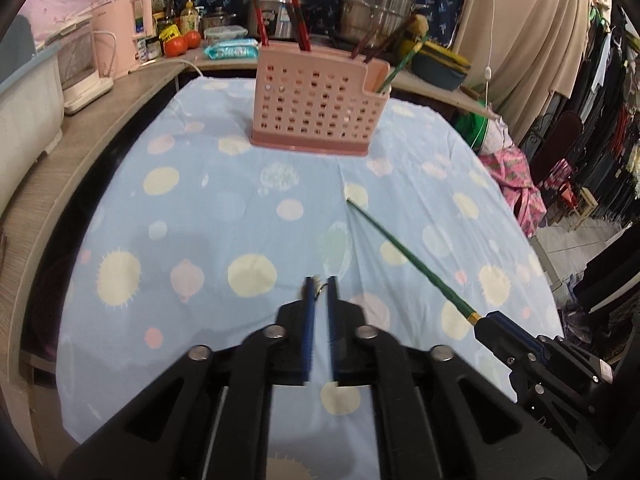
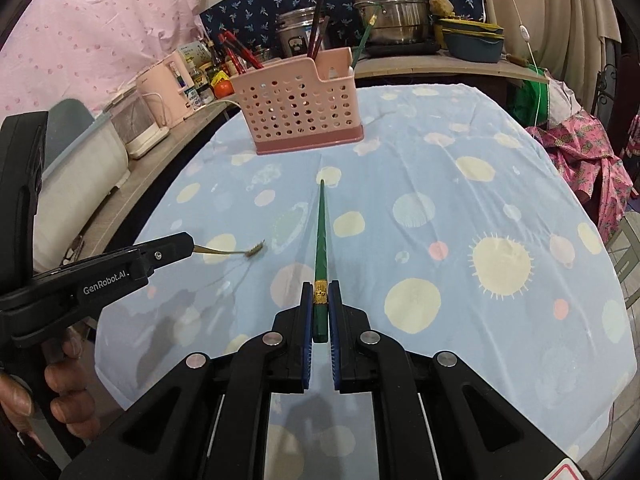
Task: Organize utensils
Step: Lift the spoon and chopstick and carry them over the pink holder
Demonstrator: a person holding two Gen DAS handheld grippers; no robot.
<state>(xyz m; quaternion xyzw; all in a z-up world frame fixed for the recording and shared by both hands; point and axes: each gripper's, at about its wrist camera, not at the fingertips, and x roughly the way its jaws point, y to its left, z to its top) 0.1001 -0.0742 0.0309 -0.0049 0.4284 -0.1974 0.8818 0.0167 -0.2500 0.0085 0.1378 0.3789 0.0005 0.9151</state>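
The green chopstick (image 2: 321, 236) sits clamped between the pads of the right gripper (image 2: 320, 300), gripped at the thick end near its gold band, with the short butt end poking back between the fingers. Its thin tip points away toward the pink utensil holder (image 2: 300, 108) and hangs over the cloth; whether the tip touches the cloth I cannot tell. In the left wrist view the same chopstick runs diagonally from the right gripper (image 1: 486, 320) at lower right up toward the middle of the table.

The left gripper (image 1: 319, 288) has its jaws drawn nearly together on a small brass-coloured utensil (image 2: 230, 252). In the right wrist view this thin piece sticks out from the fingertips, its far end broadening into a small ornate head; it may be a little fork or spoon, too small to tell which. A hand (image 2: 60, 392) grips that gripper's handle at the lower left.

The pink utensil holder stands upright at the far side of the table, perforated, with a lower compartment at its right end. Dark red chopsticks (image 1: 300, 20) stand in its taller part, and another green chopstick (image 1: 400, 66) leans out of the right end.

The table carries a light blue cloth (image 1: 200, 208) with pale yellow and pink dots. Behind it on a wooden counter (image 1: 100, 92) stand steel pots (image 1: 380, 0), a pink appliance (image 1: 120, 36) and tomatoes (image 1: 182, 42).
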